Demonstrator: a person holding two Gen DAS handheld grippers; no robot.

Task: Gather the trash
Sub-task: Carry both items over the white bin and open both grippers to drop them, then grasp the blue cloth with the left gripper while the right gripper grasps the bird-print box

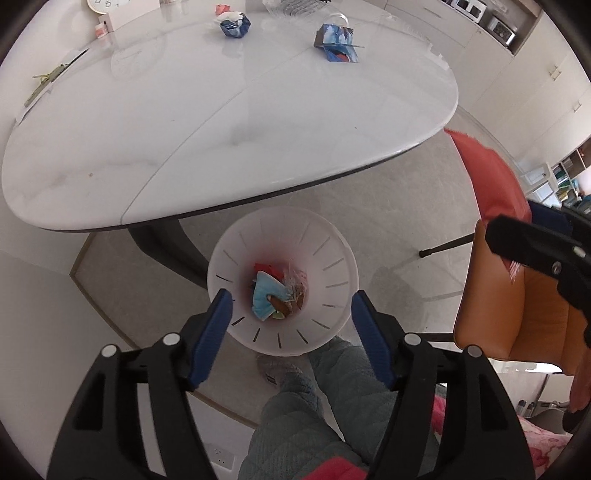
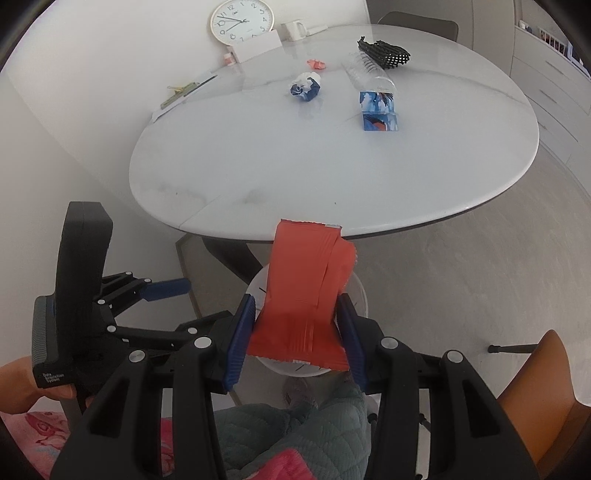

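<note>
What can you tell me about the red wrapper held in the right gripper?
The red wrapper is a flat, empty-looking packet of thin, creased foil or plastic, orange-red, with serrated ends and a pale strip at its top edge. The right gripper is shut on its lower part, blue pads pressing both sides. It stands roughly upright, leaning slightly, above the white bin on the floor beside the table.

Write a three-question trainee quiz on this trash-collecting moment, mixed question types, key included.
1. True or false: the left gripper holds a wrapper.
2. What does the right gripper grip? A) red wrapper B) white mug C) clock
3. Fill in: on the floor under the left gripper stands a white ____.

Key: 1 false, its jaws stand open and empty; 2 A; 3 trash bin, already holding scraps.
</note>
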